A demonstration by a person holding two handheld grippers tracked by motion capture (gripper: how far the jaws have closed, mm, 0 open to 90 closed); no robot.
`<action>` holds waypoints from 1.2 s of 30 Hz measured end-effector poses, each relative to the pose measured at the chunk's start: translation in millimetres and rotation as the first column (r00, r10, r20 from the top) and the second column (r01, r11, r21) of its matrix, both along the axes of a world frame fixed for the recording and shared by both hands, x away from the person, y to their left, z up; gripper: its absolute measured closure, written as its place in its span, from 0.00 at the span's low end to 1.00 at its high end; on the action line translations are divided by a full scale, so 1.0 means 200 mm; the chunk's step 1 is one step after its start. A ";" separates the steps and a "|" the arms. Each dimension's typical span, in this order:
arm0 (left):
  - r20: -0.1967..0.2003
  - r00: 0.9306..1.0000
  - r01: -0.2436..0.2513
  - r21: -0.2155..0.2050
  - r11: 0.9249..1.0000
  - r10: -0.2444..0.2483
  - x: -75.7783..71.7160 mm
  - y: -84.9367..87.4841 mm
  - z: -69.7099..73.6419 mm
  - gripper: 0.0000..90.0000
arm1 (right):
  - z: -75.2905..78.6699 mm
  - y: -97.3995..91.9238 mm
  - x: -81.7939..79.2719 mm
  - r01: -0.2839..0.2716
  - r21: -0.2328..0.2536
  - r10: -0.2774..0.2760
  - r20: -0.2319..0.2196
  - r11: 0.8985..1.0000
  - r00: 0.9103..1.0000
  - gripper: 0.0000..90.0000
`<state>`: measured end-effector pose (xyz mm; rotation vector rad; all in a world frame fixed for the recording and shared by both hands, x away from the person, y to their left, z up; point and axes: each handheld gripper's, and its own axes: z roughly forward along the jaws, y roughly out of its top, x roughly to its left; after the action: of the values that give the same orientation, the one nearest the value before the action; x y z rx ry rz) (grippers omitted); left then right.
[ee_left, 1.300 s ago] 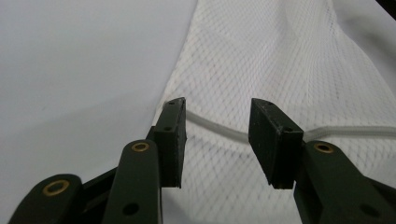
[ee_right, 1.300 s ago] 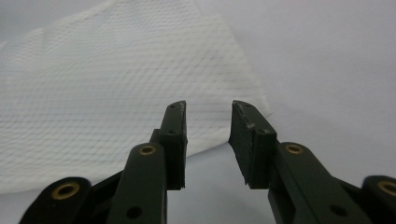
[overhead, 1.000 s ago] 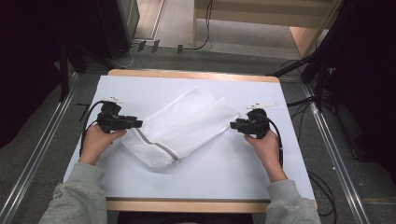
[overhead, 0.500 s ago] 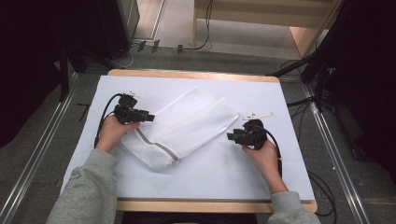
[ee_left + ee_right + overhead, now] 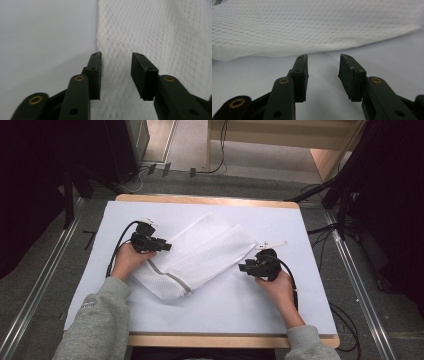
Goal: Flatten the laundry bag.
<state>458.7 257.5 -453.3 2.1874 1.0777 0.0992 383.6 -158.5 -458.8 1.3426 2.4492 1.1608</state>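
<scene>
Since the earlier frame, left claw (image 5: 167,247) has shifted up to the mesh bag's (image 5: 200,256) left edge; right claw (image 5: 242,267) has dropped below its right corner. Left jaws, just closing, straddle mesh without pinching; right jaws parted over bare worktop (image 5: 240,305). Bag lies flat mid-worktop.

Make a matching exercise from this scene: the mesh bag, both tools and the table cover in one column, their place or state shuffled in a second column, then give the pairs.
Things:
1. mesh bag
2. left tool
3. right tool
4. table cover

Places or states:
A. pale sheet spread over the wooden table
B. jaws apart over the bag's netting at its edge
C. jaws apart just short of the bag's hem, bare sheet between them
D. white netting lying slantwise, grey zip strip near its lower end

Pairs: 1-D, 2-B, 3-C, 4-A
</scene>
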 end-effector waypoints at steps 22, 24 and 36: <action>-0.017 0.985 -0.175 -0.040 0.984 0.174 -0.04 0.19 0.04 1.00 | -0.01 0.03 0.03 -0.011 0.010 0.011 0.001 1.000 1.000 0.69; -0.025 0.983 -0.181 -0.034 0.983 0.180 -0.06 0.21 0.04 1.00 | -0.01 0.05 0.04 -0.013 0.009 0.013 -0.001 1.000 1.000 0.69; -0.041 0.971 -0.236 -0.030 0.971 0.235 -0.14 0.32 0.03 1.00 | 0.01 0.19 0.06 -0.062 0.033 0.062 0.013 0.998 0.998 0.78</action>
<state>431.1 320.5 -448.0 2.0299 1.3474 0.1451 394.8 -120.0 -455.9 1.2732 2.4912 1.2245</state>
